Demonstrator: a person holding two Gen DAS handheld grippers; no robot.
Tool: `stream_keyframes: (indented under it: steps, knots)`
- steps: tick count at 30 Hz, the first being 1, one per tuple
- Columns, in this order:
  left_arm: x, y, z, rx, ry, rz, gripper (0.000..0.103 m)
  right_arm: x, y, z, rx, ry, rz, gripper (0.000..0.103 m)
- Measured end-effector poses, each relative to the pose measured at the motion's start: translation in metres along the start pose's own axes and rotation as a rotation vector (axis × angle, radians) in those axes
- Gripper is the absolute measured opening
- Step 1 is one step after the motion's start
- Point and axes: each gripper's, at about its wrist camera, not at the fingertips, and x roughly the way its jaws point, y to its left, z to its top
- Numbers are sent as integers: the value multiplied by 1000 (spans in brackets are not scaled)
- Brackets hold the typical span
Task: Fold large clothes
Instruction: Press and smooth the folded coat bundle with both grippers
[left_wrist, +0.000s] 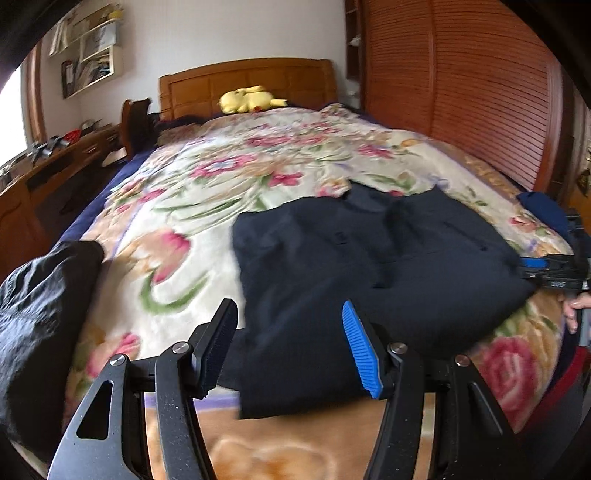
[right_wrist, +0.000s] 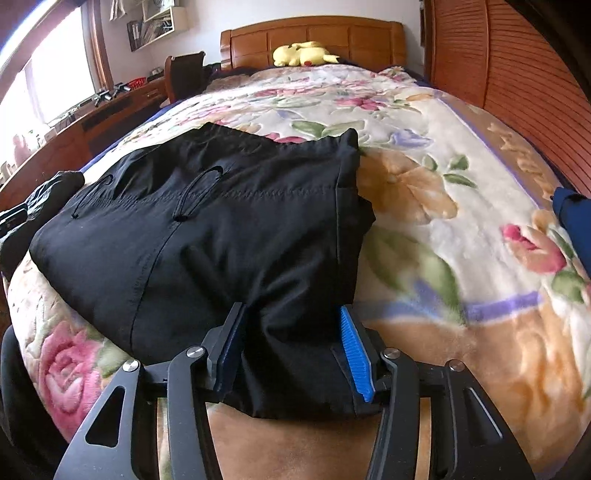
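Note:
A folded black pair of trousers (right_wrist: 207, 229) with a drawstring lies on the floral blanket (right_wrist: 424, 177). My right gripper (right_wrist: 291, 310) straddles its near right corner; bunched cloth fills the gap and touches both pads. In the left wrist view the same dark bundle (left_wrist: 369, 266) lies ahead, blurred. My left gripper (left_wrist: 288, 310) hovers open over its near left corner, pads apart from the cloth. The right gripper (left_wrist: 543, 271) shows at the bundle's right edge, with a person's hand (left_wrist: 574, 310) behind it.
Another crumpled black garment (left_wrist: 44, 306) lies at the bed's left edge. A navy item (right_wrist: 572, 221) sits at the right edge. A yellow plush toy (left_wrist: 251, 99) rests by the wooden headboard (left_wrist: 247, 85). A desk (left_wrist: 55, 166) stands left, a louvred wardrobe (left_wrist: 461, 92) right.

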Motion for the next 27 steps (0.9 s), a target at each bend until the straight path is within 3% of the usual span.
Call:
stream_keyframes:
  steps: [8, 13, 19, 27]
  knots:
    - [25, -50, -6, -4, 7, -93, 60, 4, -12, -3, 71, 6, 66, 58]
    - [36, -68, -20, 8, 12, -96, 60, 6, -18, -4, 98, 14, 94, 59]
    - [38, -73, -39, -8, -20, -85, 60, 7, -17, -4, 97, 16, 88, 59]
    - [38, -75, -47, 16, -61, -80, 60, -14, -3, -1, 103, 45, 13, 59]
